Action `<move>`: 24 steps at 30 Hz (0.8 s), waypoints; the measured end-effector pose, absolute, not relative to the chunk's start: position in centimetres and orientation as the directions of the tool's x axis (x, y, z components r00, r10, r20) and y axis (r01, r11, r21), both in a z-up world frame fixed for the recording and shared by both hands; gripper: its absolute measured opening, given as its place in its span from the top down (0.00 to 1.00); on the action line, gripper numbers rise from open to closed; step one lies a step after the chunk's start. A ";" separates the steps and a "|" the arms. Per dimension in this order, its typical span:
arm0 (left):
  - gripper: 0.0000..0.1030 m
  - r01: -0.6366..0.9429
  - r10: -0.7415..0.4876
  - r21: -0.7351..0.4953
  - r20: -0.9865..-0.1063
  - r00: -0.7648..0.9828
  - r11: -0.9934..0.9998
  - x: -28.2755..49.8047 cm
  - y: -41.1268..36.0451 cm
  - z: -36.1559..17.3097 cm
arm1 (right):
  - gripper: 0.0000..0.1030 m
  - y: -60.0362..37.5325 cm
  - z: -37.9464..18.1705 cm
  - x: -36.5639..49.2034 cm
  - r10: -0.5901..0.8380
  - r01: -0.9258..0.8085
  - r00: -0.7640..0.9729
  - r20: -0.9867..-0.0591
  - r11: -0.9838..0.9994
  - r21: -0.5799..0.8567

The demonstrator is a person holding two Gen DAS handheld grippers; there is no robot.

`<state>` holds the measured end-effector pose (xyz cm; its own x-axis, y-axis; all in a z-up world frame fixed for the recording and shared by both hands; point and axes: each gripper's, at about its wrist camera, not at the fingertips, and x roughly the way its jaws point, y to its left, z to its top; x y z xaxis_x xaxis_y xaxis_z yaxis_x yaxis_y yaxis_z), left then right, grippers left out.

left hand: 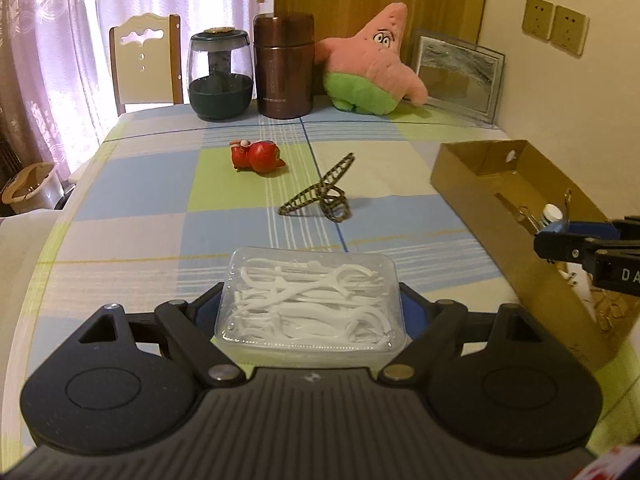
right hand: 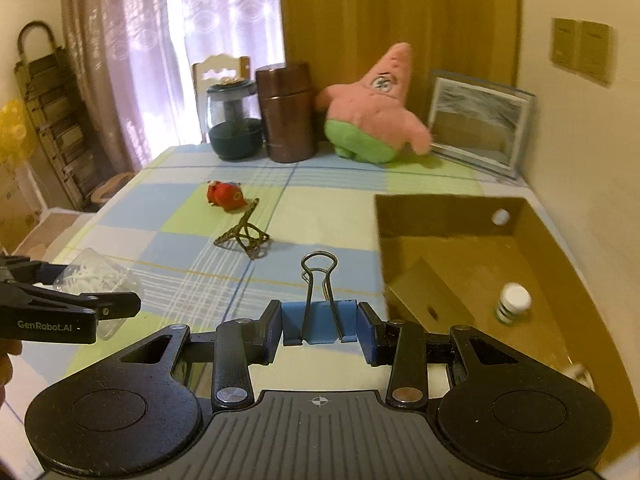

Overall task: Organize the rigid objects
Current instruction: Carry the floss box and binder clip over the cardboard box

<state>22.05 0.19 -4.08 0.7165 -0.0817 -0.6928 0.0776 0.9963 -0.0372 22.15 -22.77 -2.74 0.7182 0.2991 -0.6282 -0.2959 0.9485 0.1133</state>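
My left gripper [left hand: 310,302] is shut on a clear plastic box of white floss picks [left hand: 308,320], held above the checked tablecloth. My right gripper [right hand: 320,320] is shut on a blue binder clip [right hand: 312,328] whose wire handles point away from me. It hangs beside the near left corner of an open cardboard box [right hand: 440,216] holding a small white bottle [right hand: 514,302]. A red toy [left hand: 258,156] and a bronze lattice clip [left hand: 320,194] lie mid-table. The right wrist view shows the left gripper [right hand: 80,300] with the floss box [right hand: 96,276] at far left.
Along the table's far edge stand a dark glass jar [left hand: 220,76], a brown canister [left hand: 284,66], a pink star plush [left hand: 372,64] and a picture frame [left hand: 456,76]. A chair [left hand: 144,60] stands behind. The wall [left hand: 560,92] runs close along the right.
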 end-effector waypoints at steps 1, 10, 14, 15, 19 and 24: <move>0.19 0.079 -0.082 -0.036 -0.692 0.717 0.996 21.6 -0.2 -3.8 | 0.65 -23.1 -2.5 21.5 0.297 -0.289 0.718 -0.629 0.950 0.117; 0.19 0.120 -0.133 -0.066 -0.681 0.720 0.991 17.8 -4.5 -0.3 | 0.65 -26.1 0.7 16.6 0.246 -0.212 0.749 -0.615 0.969 0.129; 0.19 0.143 -0.169 -0.094 -0.672 0.721 0.985 16.5 -6.6 0.7 | 0.65 -27.8 1.9 15.1 0.215 -0.179 0.765 -0.608 0.977 0.119; 0.19 0.153 -0.178 -0.096 -0.670 0.721 0.984 16.2 -7.3 0.9 | 0.65 -28.3 2.1 14.8 0.206 -0.172 0.767 -0.608 0.978 0.115; 0.19 0.187 -0.206 -0.100 -0.663 0.720 0.977 15.6 -9.4 1.4 | 0.65 -30.5 2.5 13.6 0.172 -0.133 0.773 -0.610 0.985 0.110; 0.19 0.231 -0.238 -0.099 -0.657 0.715 0.968 15.8 -11.7 1.9 | 0.65 -33.2 2.7 13.0 0.125 -0.074 0.783 -0.609 0.991 0.109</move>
